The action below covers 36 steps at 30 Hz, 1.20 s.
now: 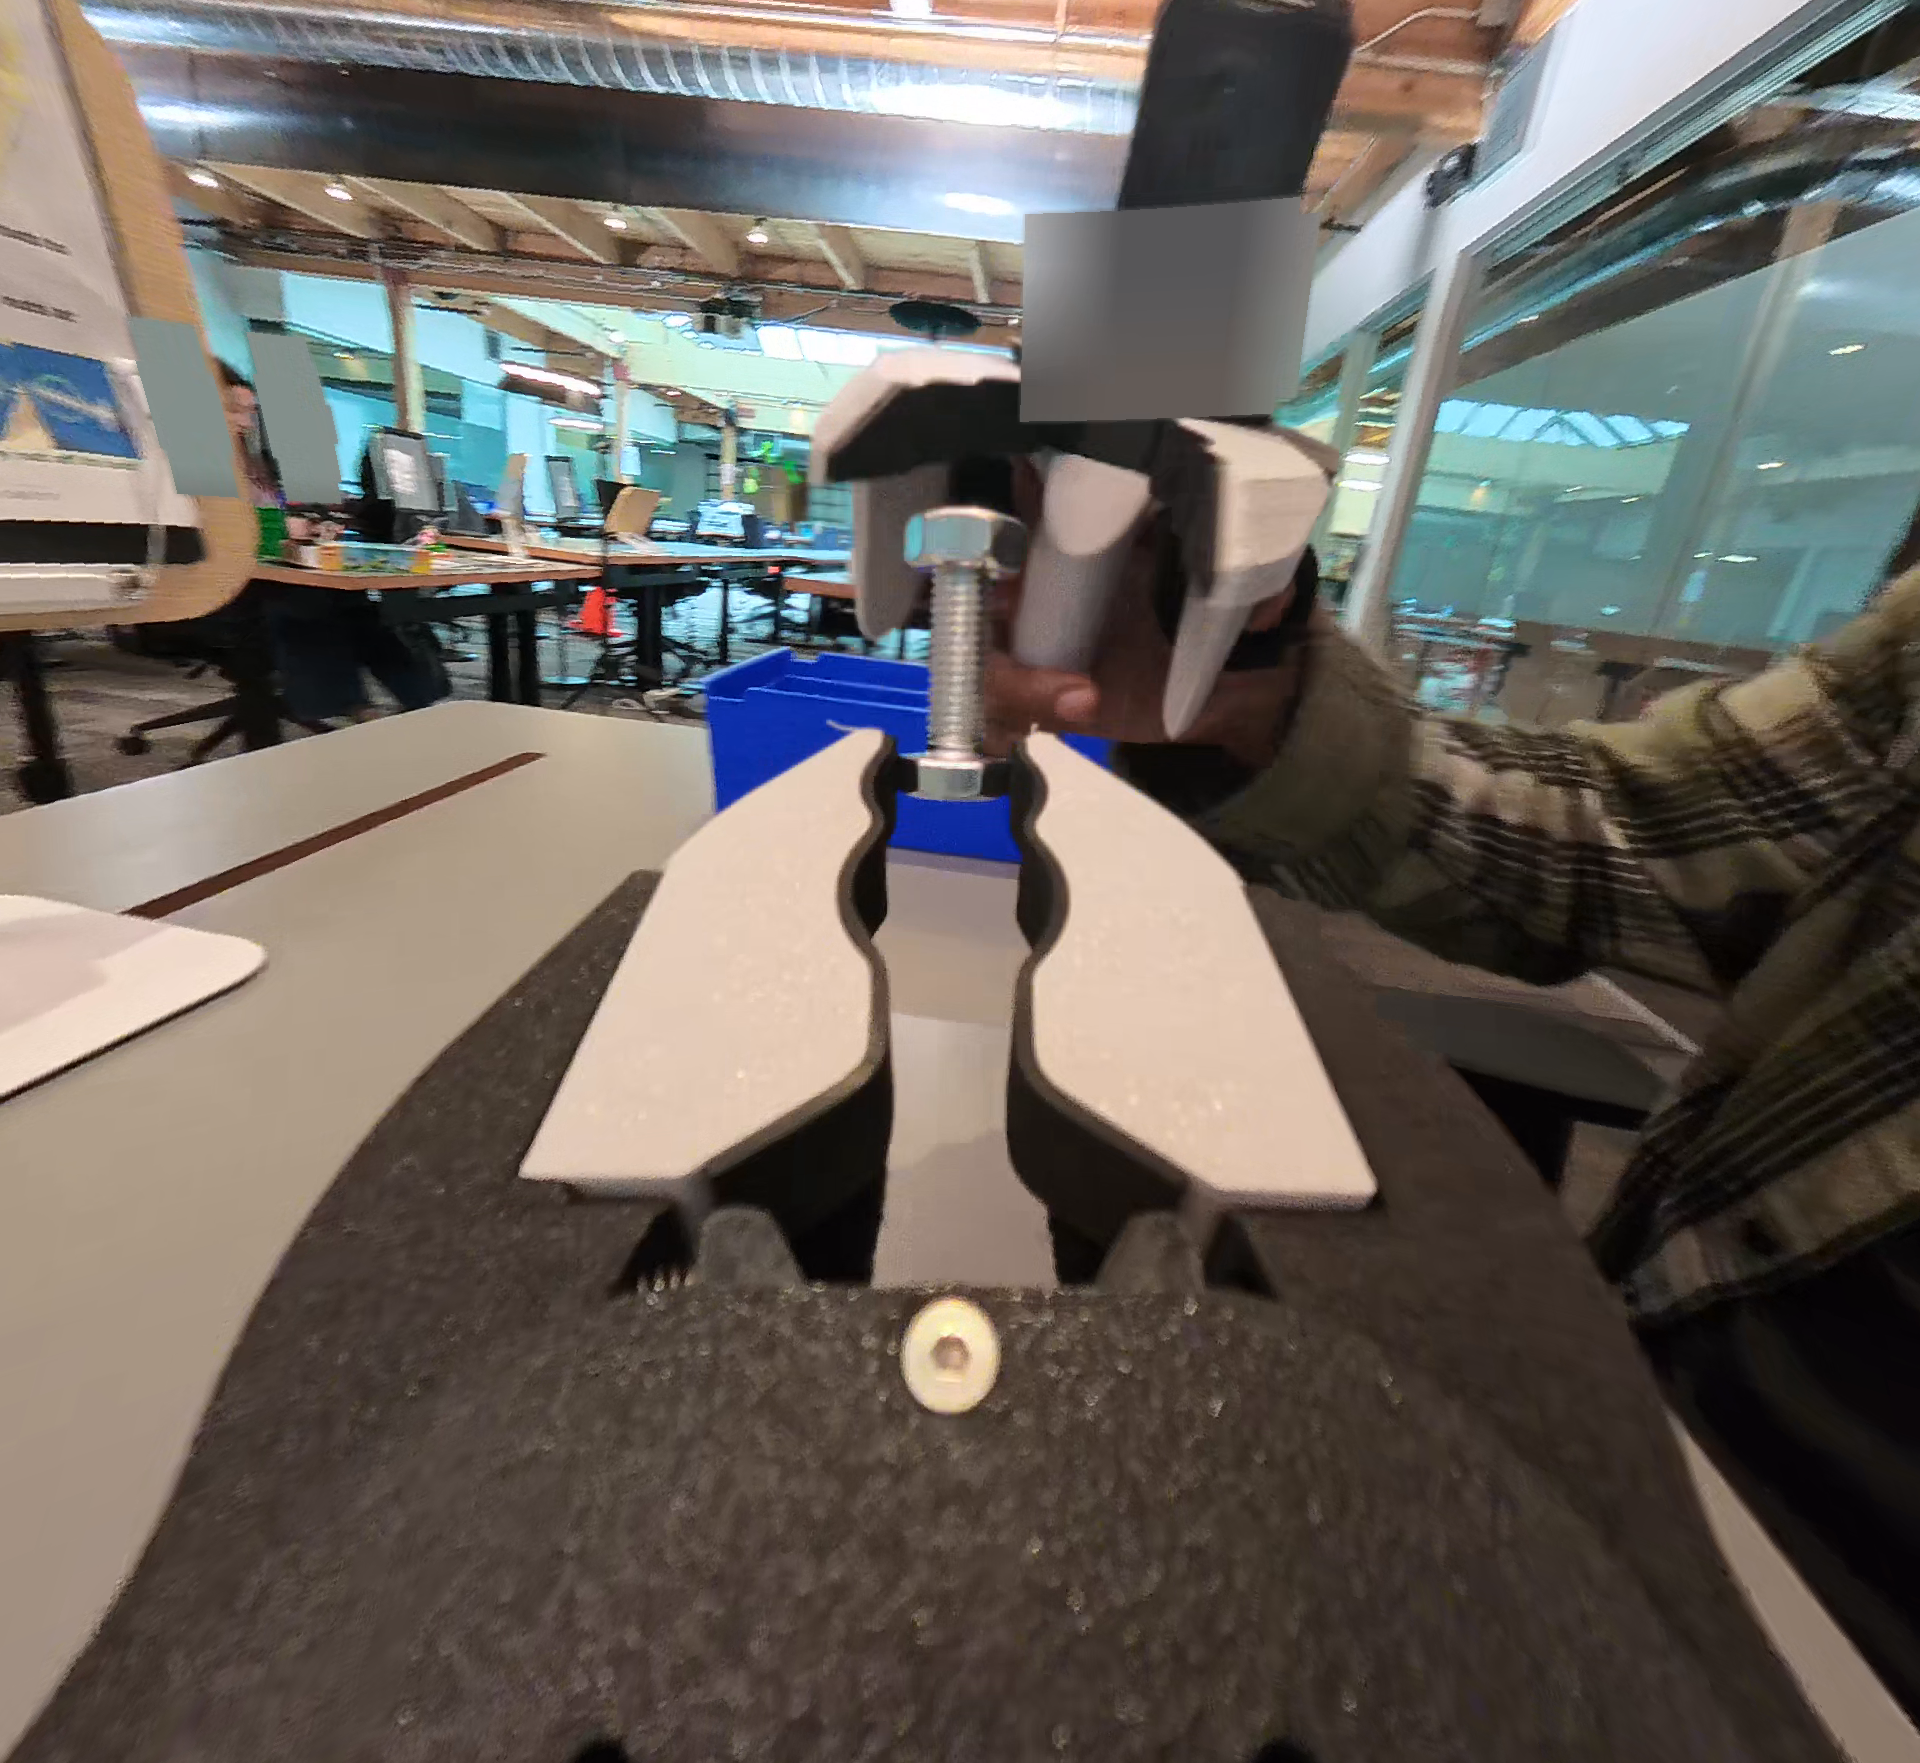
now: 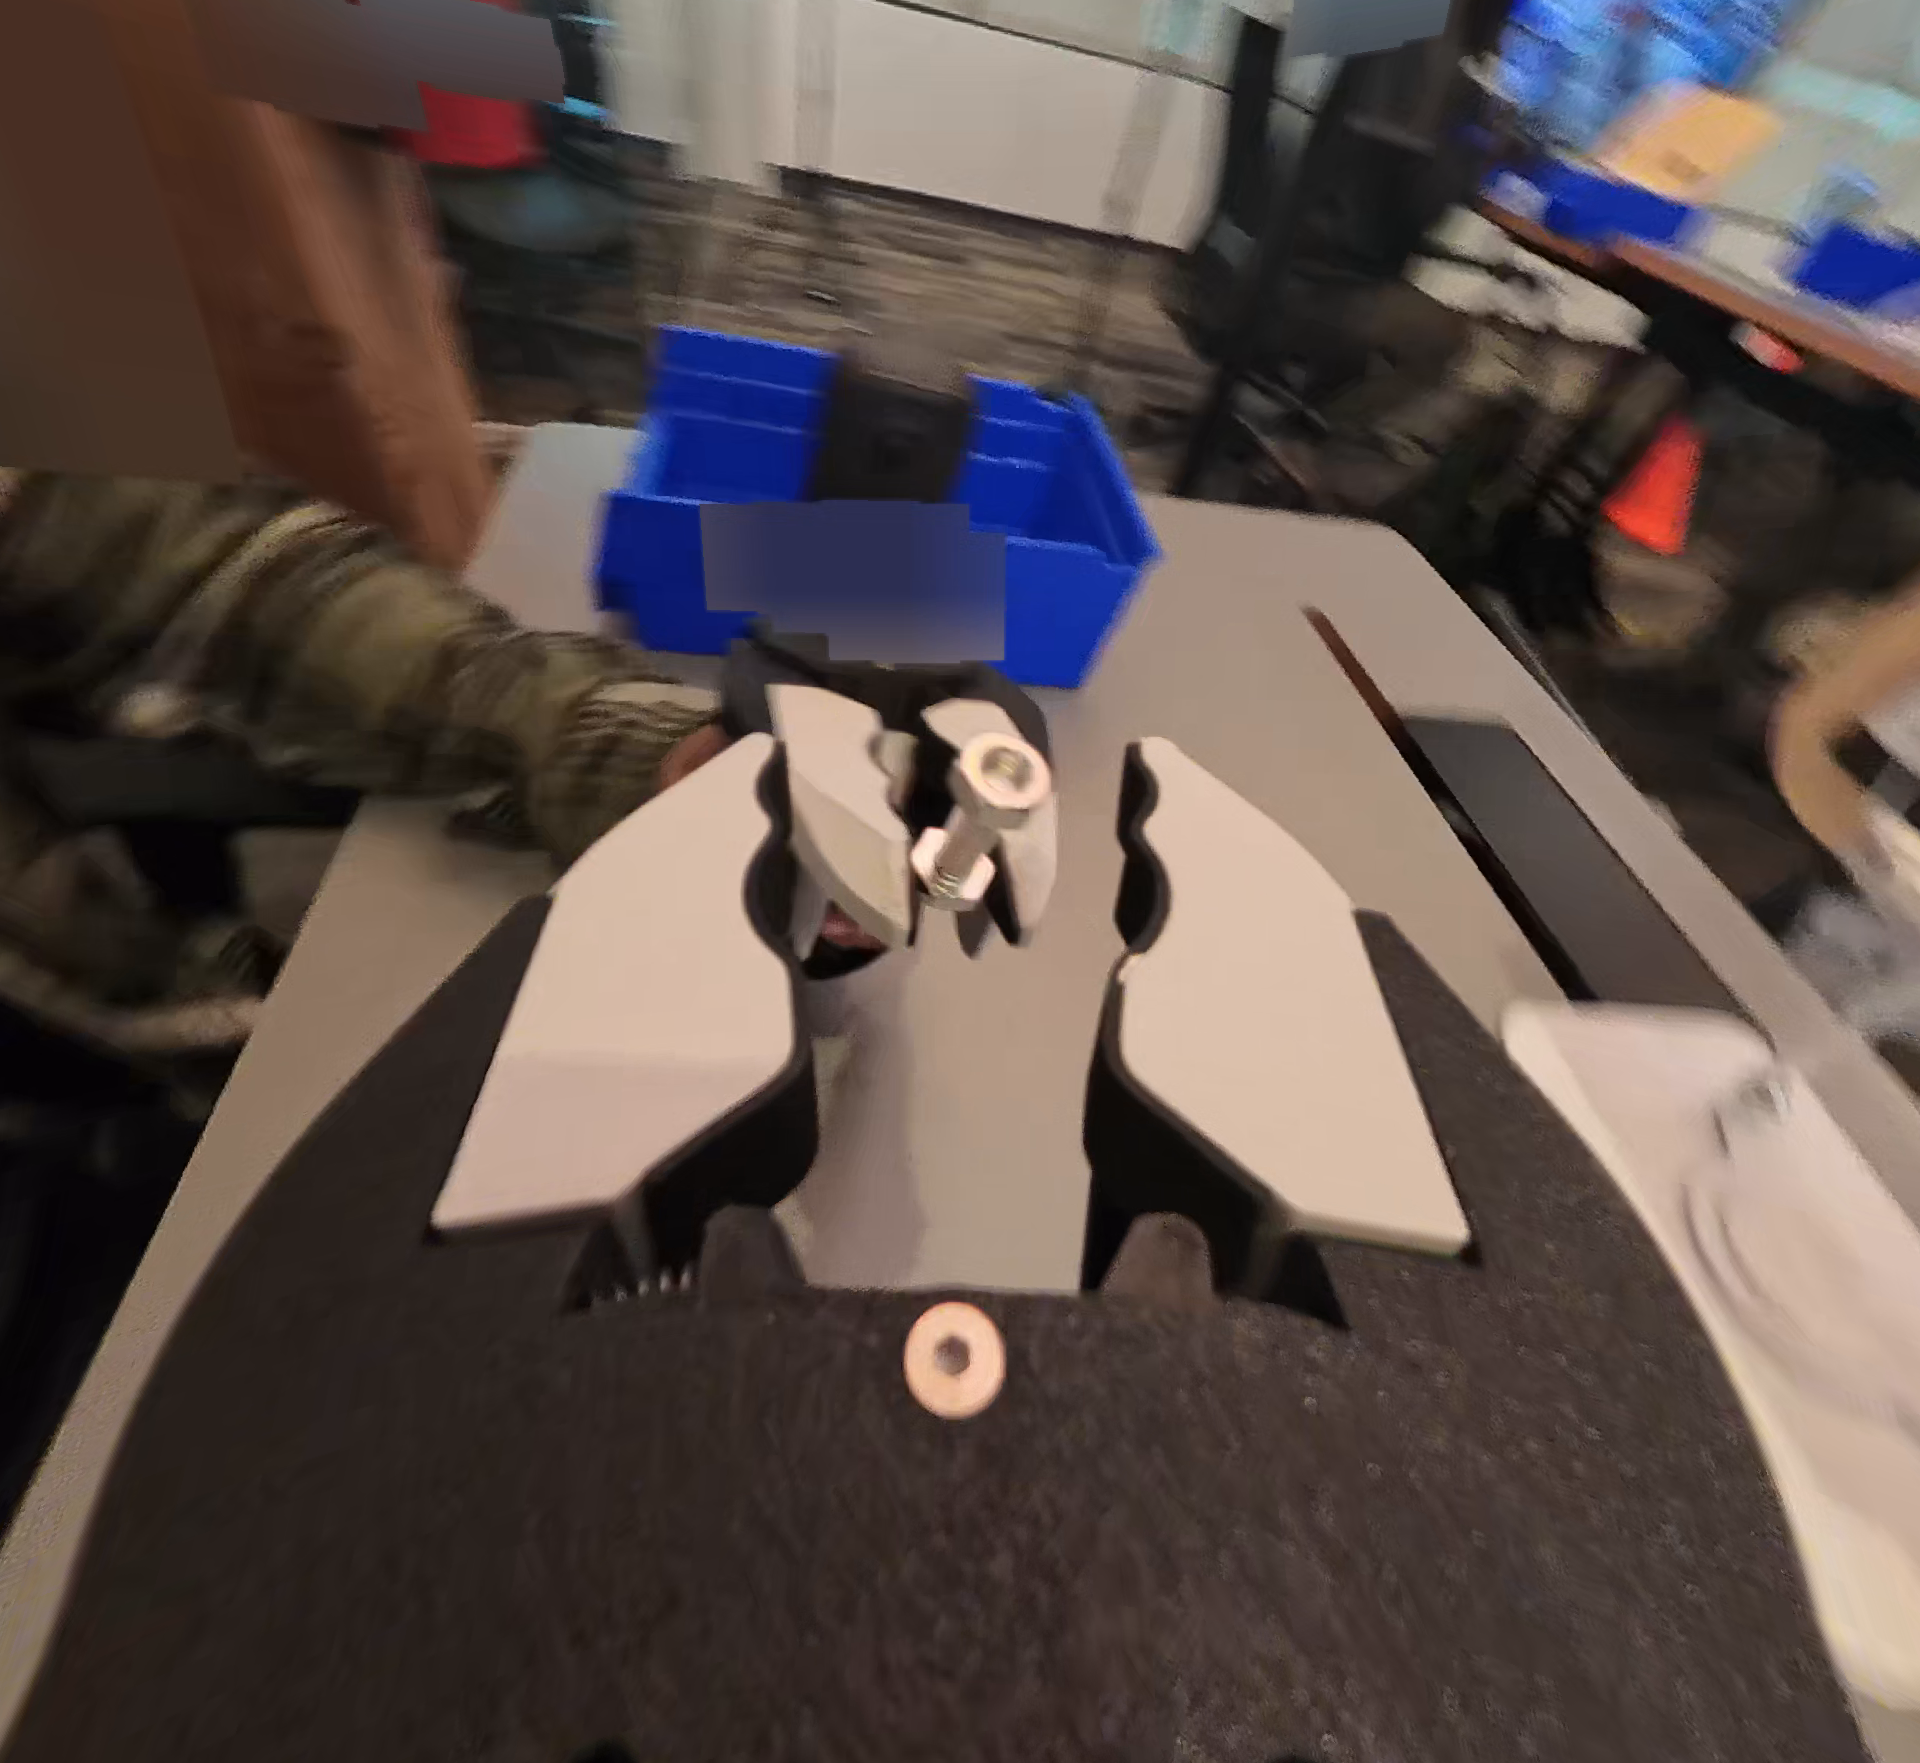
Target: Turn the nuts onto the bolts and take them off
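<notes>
A silver bolt [image 1: 954, 664] stands upright with its hex head [image 1: 949, 775] at the bottom. My left gripper [image 1: 951, 757] is shut on that head. A hex nut [image 1: 966, 539] sits at the top end of the thread. My right gripper [image 1: 982, 591] comes down from above, its fingers either side of the nut. In the right wrist view my right gripper [image 2: 951, 763] is open wide. The left gripper's fingers [image 2: 842, 830] lie between its tips. The nut [image 2: 1003, 771] faces the camera and the bolt head [image 2: 954, 885] is below it.
A blue bin [image 1: 790, 716] [image 2: 1060, 570] stands at the far end of the grey table [image 1: 312, 986] [image 2: 1247, 674]. A white tray [image 1: 94, 986] [image 2: 1662, 1142] lies at the table's side. A person's plaid sleeves [image 1: 1662, 830] [image 2: 312, 653] reach in. Office desks stand beyond. There is about 4 cm between the tips of the two grippers.
</notes>
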Tool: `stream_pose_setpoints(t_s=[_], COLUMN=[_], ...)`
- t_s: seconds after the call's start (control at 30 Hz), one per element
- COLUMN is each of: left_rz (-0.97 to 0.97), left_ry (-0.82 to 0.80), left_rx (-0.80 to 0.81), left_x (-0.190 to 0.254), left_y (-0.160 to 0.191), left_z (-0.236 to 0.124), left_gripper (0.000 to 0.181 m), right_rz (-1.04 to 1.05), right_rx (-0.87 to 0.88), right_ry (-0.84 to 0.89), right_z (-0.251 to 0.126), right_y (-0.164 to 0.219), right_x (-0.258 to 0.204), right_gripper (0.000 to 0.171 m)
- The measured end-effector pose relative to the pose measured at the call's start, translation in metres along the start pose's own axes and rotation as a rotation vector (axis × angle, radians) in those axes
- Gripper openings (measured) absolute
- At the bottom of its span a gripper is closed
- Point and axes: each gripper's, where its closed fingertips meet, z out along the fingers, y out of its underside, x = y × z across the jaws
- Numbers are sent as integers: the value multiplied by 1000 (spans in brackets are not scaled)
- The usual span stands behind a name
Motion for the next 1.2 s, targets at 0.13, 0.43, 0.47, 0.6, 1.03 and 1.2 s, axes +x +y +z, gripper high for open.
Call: stream_pose_setpoints(t_s=[0.13, 0.43, 0.47, 0.6, 1.03, 1.2], left_rz=[-66, -64, -64, -52, 183, 114], left_ry=[159, 306, 310, 292, -98, -43], left_rx=[6, -50, -53, -55, -125, -100], left_x=[19, 43, 44, 42, -2, 2], left_y=[1, 11, 11, 11, 12, 10], left_z=[3, 8, 8, 7, 3, 4], left_gripper=[20, 21, 21, 20, 20, 20], right_rz=[-101, -145, -145, -97, 153, 75], right_rx=[47, -27, -27, -21, -45, -48], right_ry=[-340, -613, -626, -594, 91, 118], right_z=[-17, -11, -10, -6, 12, 7], right_y=[-7, 7, 8, 8, 16, 14], right_x=[-20, -35, -36, -34, 4, 7], right_gripper=[55, 28, 23, 20, 20, 54])
